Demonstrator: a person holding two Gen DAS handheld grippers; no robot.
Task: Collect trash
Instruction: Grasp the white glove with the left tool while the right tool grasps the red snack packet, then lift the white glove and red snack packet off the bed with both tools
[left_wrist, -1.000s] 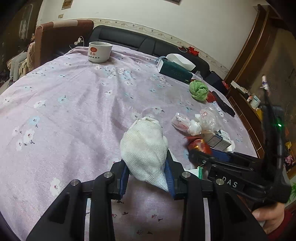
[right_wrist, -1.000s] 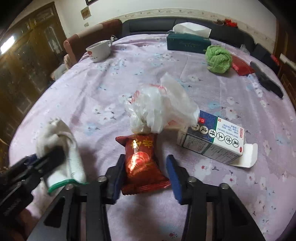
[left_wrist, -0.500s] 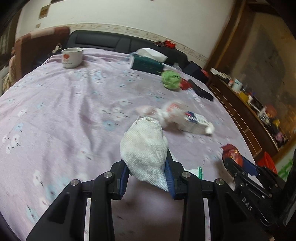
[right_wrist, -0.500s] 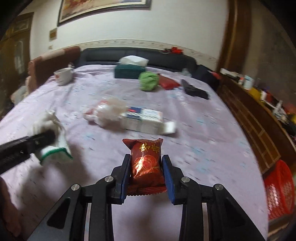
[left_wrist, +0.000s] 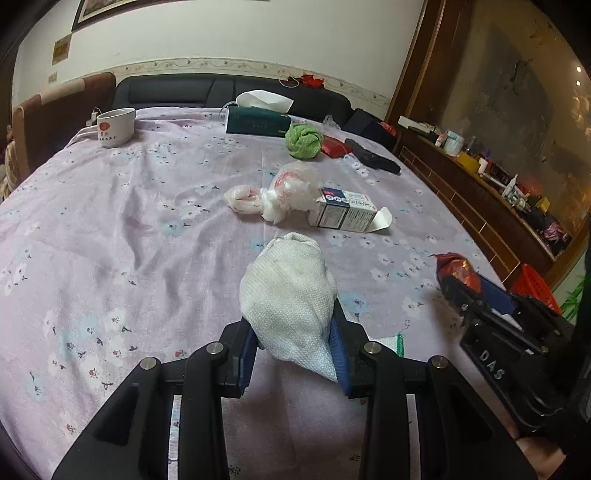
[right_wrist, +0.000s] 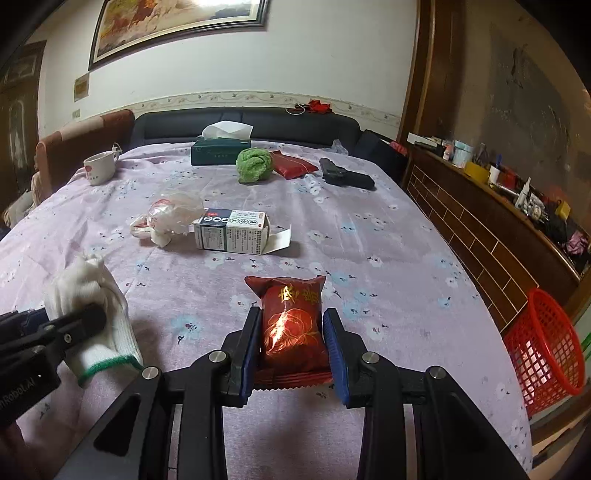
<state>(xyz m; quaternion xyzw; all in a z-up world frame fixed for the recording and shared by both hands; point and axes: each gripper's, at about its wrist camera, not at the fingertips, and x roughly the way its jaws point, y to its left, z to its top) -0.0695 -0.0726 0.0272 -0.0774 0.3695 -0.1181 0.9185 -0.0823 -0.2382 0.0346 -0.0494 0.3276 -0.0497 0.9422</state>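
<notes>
Purple cloth with little flowers (left_wrist: 122, 229) covers the big round table, and both grippers hang over its near edge.

Closest in, the left gripper (left_wrist: 293, 345) has its jaws squeezed in on a white knit glove (left_wrist: 288, 295) with a green cuff. The glove bulges out above the blue pads. The right gripper (right_wrist: 291, 345) has just been closing its jaws, and a red snack packet (right_wrist: 290, 321) with gold writing stands upright between them, pinched on both sides and lifted off the cloth.

A bit farther out, a crumpled clear plastic bag (right_wrist: 171, 216) lies on the cloth, touching a white and blue carton (right_wrist: 231, 234) that lies on its side. The carton's end flap hangs open; what is inside cannot be seen.

Off the right edge of the table, down on the floor, stands a red mesh basket (right_wrist: 545, 343). Nothing can be made out inside it.

Farther back sit a green balled-up cloth (right_wrist: 255, 165), a flat red packet (right_wrist: 293, 165) just beside it and a black thing (right_wrist: 345, 175). At the far edge, a dark green tissue box (right_wrist: 220, 151) has a white tissue poking out of its top. A white cup (right_wrist: 99, 168) stands far left; its inside is hidden.
</notes>
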